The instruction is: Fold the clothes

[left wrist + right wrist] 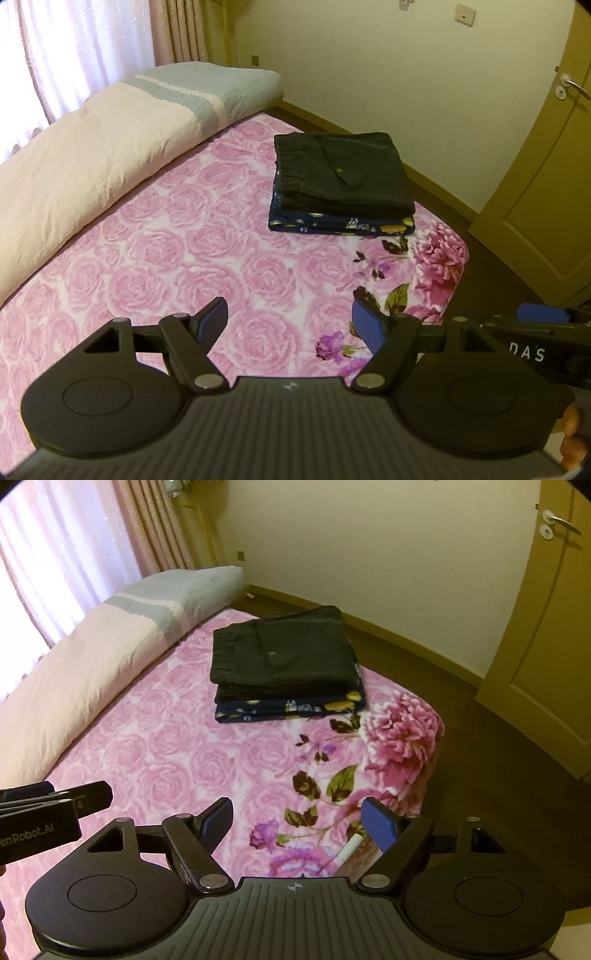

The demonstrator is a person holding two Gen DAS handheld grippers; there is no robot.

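Both grippers, left and right, gape wide, holding nothing, above the bed. Folded clothes stacked beyond. Only right view shows a white pen.

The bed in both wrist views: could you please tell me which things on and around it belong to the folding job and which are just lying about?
Part of the job:
- black folded garment, top of the stack
- navy patterned folded garment, underneath
- left claw, open, empty
- right claw, open, empty

Just lying about:
- floral bedspread
- rolled quilt
- curtains
- door
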